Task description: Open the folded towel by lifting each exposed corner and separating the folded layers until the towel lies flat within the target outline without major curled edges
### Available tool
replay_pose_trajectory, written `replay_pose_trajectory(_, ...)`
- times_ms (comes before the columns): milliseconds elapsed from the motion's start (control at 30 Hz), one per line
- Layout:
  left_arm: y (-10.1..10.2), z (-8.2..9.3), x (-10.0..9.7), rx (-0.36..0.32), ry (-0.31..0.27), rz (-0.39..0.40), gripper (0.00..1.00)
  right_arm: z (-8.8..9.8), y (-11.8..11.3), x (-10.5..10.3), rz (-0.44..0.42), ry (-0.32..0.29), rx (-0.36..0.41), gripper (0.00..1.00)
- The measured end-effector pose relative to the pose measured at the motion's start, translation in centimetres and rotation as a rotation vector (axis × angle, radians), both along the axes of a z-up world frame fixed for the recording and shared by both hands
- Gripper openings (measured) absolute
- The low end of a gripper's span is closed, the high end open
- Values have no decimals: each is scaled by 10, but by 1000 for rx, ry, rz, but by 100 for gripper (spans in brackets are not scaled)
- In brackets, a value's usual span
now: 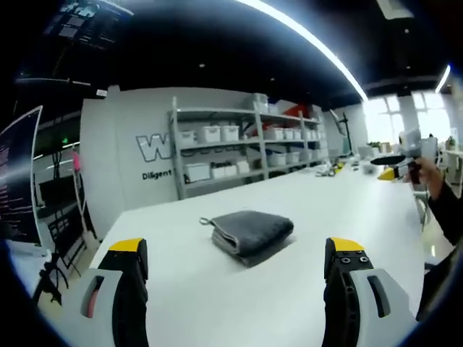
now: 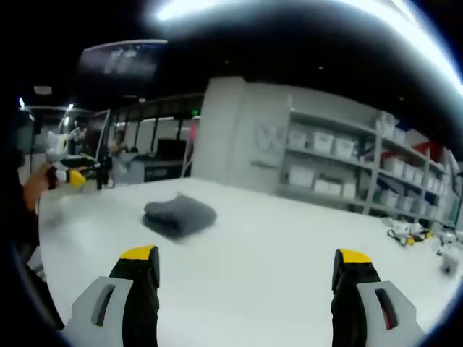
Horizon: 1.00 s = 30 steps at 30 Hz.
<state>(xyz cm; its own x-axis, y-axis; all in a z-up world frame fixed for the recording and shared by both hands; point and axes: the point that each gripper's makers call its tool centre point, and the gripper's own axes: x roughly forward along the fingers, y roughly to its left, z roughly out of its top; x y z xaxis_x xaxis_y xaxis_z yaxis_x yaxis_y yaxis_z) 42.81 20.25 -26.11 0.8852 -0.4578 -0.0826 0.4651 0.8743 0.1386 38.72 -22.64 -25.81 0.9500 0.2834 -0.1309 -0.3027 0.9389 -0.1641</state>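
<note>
left gripper (image 1: 235, 256): jaws spread wide, yellow-tipped, holding nothing, touching nothing, raised above the table (image 1: 289, 217). right gripper (image 2: 246, 264): jaws likewise spread wide, empty, clear of the table (image 2: 275, 246). towel (image 1: 249, 230): grey, folded into a thick compact pad, stacked layer edges showing along one side, a small loop at one corner; lay on the white table ahead of the left gripper, between its jaws in that view. towel (image 2: 179, 215) in the right gripper view: ahead and left of the jaws, well apart. shelves (image 1: 246, 148) with white bins stood beyond the table.
</note>
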Motion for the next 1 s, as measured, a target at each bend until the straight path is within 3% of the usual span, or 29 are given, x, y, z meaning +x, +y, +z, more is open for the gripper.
replay_pose_trajectory(367, -12, -10, 22, 6, 42, -31, 100, -2, 13, 24, 22, 7, -8, 100)
replay_pose_trajectory(733, -20, 13, 41, 26, 17, -44, 100, 9, 29, 51, 52, -4, -28, 100)
replay_pose_trajectory(1000, -27, 10, 59, 26, 30, -55, 98, 9, 46, 72, 85, -21, -39, 100)
